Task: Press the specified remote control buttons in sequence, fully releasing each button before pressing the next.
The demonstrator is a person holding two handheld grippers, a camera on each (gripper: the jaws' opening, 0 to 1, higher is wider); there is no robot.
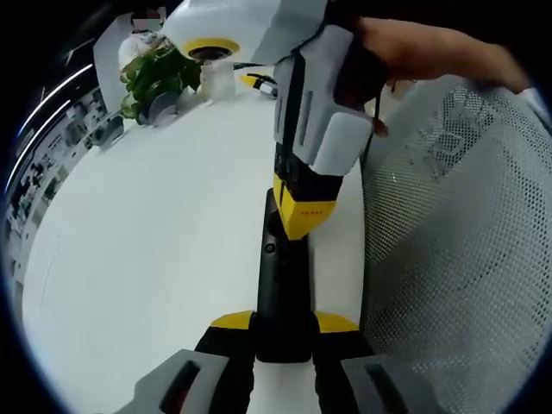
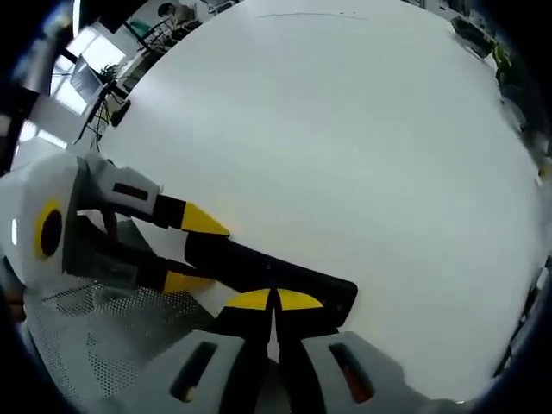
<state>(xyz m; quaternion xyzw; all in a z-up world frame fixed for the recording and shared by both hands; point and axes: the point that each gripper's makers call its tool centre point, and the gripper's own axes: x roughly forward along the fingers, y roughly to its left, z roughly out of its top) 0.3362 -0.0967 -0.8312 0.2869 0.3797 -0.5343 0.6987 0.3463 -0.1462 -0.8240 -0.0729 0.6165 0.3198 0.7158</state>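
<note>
Left hand-held gripper (image 1: 283, 332) clamps the remote (image 1: 283, 289), long axis running straight ahead, while the right hand-held gripper (image 2: 274, 302), jaws pinched shut, sits down on its far half.

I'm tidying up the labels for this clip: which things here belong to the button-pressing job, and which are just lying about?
In the job:
black remote control, clamped at one end by the left gripper
right gripper, jaws closed, tips down on the remote
white table under it

Lying about:
green plant
clear cup
white mesh sheet
</note>
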